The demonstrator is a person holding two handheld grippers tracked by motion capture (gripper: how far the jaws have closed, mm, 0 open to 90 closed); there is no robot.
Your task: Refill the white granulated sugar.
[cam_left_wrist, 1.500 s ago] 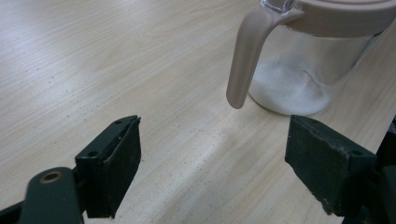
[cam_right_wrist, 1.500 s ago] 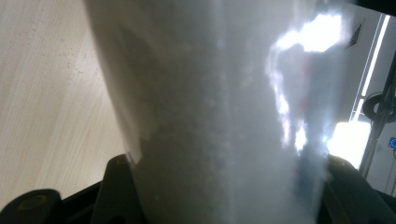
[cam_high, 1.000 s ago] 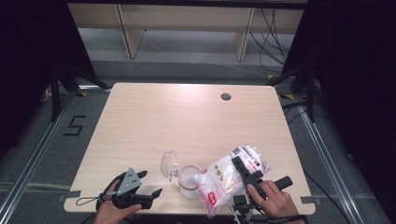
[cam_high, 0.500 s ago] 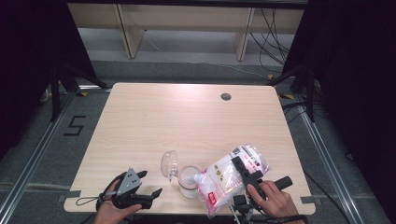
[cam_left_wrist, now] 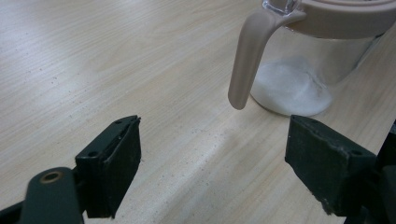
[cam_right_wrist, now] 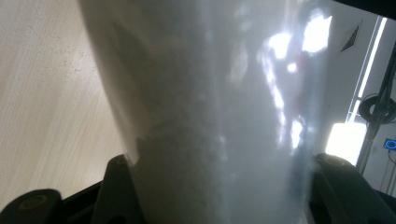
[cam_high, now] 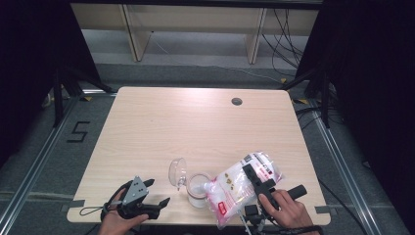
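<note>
Two grippers work at the near edge of the wooden table (cam_high: 205,122). Farthest left in the high view, at about seven o'clock on the tabletop, the left gripper (cam_high: 157,192) rests low in the person's left hand (cam_high: 117,223), jaws spread wide and clasping nothing; in the left gripper view bare wood lies between its two pads. Just to its right, toward six o'clock, stands the clear jar (cam_high: 198,190) with a low heap of white powder (cam_left_wrist: 292,88) on its bottom. Its hinged lid (cam_high: 177,171) is flipped up and leans off at the jar's ten o'clock, and a beige handle (cam_left_wrist: 250,51) hangs down its side in the left gripper view. Right again, at about five o'clock, a plastic bag (cam_high: 240,183) of white powder with red printing is tipped over, its lower corner touching the jar's rim. The right gripper (cam_high: 254,176) is clamped around the bag's middle, both pads pressing its sides in the right gripper view, with the right hand (cam_high: 286,208) behind it.
</note>
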